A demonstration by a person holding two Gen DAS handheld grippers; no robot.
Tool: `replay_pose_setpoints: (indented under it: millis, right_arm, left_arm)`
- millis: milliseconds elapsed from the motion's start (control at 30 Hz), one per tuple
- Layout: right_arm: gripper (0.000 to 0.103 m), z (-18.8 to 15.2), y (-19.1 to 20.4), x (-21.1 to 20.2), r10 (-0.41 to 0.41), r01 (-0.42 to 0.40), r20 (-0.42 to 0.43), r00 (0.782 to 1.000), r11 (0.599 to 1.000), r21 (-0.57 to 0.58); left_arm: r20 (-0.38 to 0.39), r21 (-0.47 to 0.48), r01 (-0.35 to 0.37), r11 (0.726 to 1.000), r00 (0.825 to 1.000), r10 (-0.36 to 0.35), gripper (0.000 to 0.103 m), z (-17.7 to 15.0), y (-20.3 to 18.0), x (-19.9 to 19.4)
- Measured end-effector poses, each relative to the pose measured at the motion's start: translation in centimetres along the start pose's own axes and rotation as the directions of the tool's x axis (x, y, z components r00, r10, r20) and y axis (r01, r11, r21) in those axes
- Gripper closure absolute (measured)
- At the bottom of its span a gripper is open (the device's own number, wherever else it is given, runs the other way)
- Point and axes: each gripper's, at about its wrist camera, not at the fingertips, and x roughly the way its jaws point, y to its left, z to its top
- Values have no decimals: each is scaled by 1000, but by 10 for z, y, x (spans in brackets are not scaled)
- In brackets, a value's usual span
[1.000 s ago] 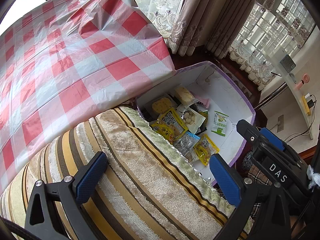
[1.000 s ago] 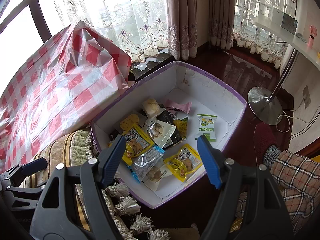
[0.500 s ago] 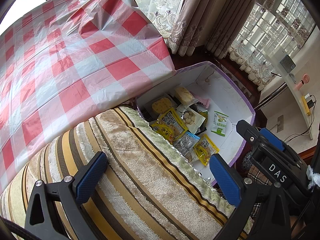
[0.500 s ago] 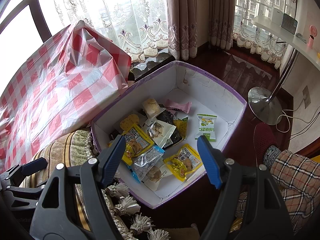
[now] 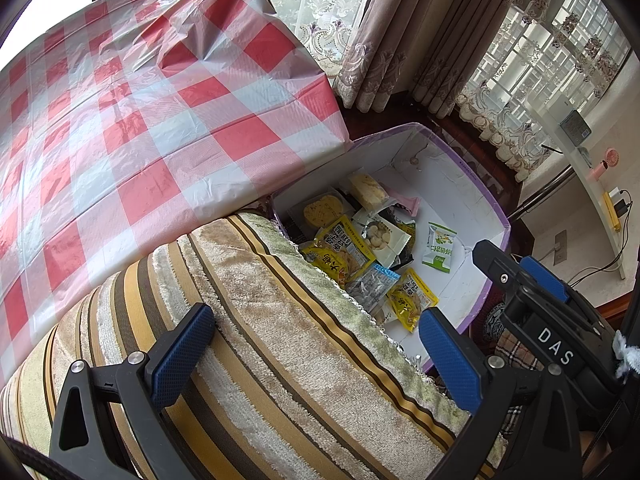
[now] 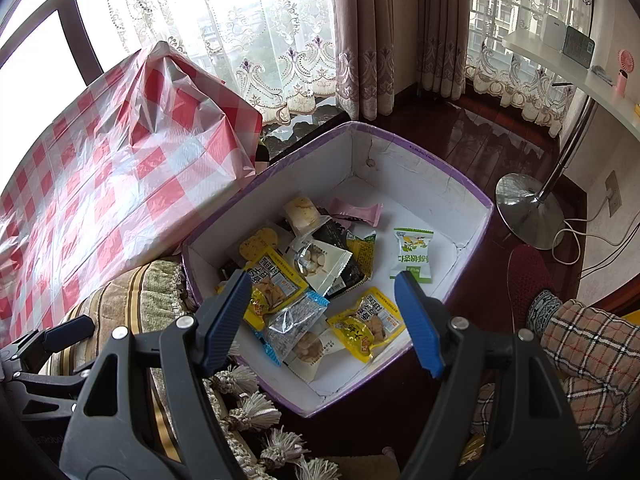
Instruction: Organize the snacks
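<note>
Both claws empty, jaws spread wide. Right claw (image 6: 320,312) hangs above the near end of the box (image 6: 436,162), white inside with a purple rim, standing on the dark floor. Left claw (image 5: 316,354) sits over the striped cushion (image 5: 256,320), box at its 1 o'clock.

All snack packets in view lie loose in the box, heaped toward its near-left half. Yellow packet (image 6: 366,324) sits between the right claw's fingers in that view, at 6 o'clock in the box. Clear blue-edged packet (image 6: 294,322) overlaps another yellow packet (image 6: 276,286) at 8 o'clock. Green-and-white packet (image 6: 412,254) lies apart at 3 o'clock; pink packet (image 6: 356,212) at 12 o'clock.

Checked tabletop (image 5: 120,120) carries no snacks where it shows.

Judgement: fits either snacks gathered in, or a jumble awaiting sorting. Cannot settle which; no pick is committed.
</note>
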Motion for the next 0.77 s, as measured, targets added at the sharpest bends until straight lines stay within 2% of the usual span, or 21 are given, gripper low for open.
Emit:
replay_pose_setpoints:
  millis: [767]
  right_arm:
    - [27,-4,-2,0,2,-2,-3,1000,1000,19]
  left_arm:
    - [10,19,8,1000,1000,-8,0,-1,-2,-1]
